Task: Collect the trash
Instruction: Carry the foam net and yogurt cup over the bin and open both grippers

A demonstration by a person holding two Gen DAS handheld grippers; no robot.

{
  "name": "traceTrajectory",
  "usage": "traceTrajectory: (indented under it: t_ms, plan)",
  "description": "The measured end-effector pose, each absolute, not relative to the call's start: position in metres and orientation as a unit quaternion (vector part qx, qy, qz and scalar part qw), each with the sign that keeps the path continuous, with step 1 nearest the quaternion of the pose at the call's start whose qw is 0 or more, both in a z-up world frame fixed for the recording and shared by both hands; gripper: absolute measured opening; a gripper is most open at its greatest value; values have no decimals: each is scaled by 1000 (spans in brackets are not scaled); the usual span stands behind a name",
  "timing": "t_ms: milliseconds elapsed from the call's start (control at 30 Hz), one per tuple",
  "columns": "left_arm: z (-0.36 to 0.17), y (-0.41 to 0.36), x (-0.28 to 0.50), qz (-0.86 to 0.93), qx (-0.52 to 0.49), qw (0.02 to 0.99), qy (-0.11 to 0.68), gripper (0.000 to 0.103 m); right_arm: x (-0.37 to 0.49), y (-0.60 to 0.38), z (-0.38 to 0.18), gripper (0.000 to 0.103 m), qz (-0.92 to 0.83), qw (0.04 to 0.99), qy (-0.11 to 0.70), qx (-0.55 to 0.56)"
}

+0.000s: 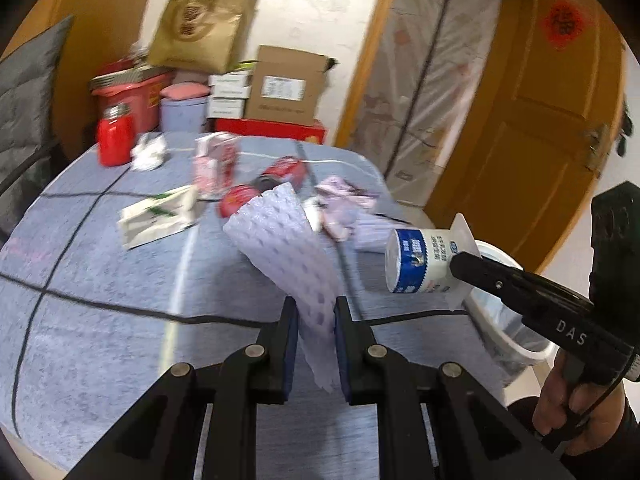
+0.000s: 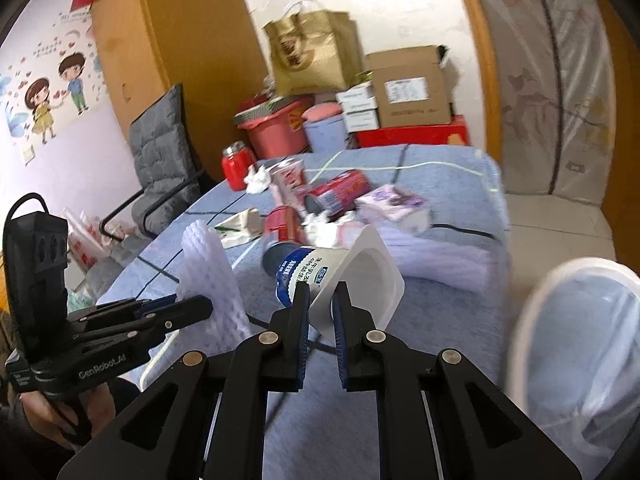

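My left gripper (image 1: pixel 316 304) is shut on a white foam fruit net (image 1: pixel 280 240), held above the blue-clothed table (image 1: pixel 100 320); the net also shows in the right wrist view (image 2: pixel 208 276). My right gripper (image 2: pixel 320 292) is shut on the rim of a white and blue yogurt cup (image 2: pixel 344 276), also seen in the left wrist view (image 1: pixel 420 260), near the table's right edge. A white trash bin (image 2: pixel 576 344) with a clear liner stands beside the table, below and right of the cup. More trash lies on the table: red cans (image 2: pixel 340 192), a milk carton (image 1: pixel 212 164), crumpled tissue (image 1: pixel 148 152), wrappers (image 1: pixel 156 216).
A red jar (image 1: pixel 114 134) stands at the table's far left. Behind the table are a red tub (image 1: pixel 128 92), cardboard boxes (image 1: pixel 284 88) and a gold paper bag (image 1: pixel 200 24). A grey chair (image 2: pixel 164 156) is at the left, a wooden door (image 1: pixel 540 120) at the right.
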State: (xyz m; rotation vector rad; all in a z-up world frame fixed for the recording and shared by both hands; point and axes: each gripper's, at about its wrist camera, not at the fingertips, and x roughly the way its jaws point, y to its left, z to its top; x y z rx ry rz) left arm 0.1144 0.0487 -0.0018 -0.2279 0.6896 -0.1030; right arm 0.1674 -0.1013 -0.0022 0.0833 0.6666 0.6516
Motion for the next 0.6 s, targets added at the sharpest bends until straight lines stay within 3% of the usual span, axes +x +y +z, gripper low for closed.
traceTrajectory:
  t_ms: [600]
  plan:
    - [1,-121,182,-244,-35,905,348,18,139,-281,-17,12,107,928,346,91]
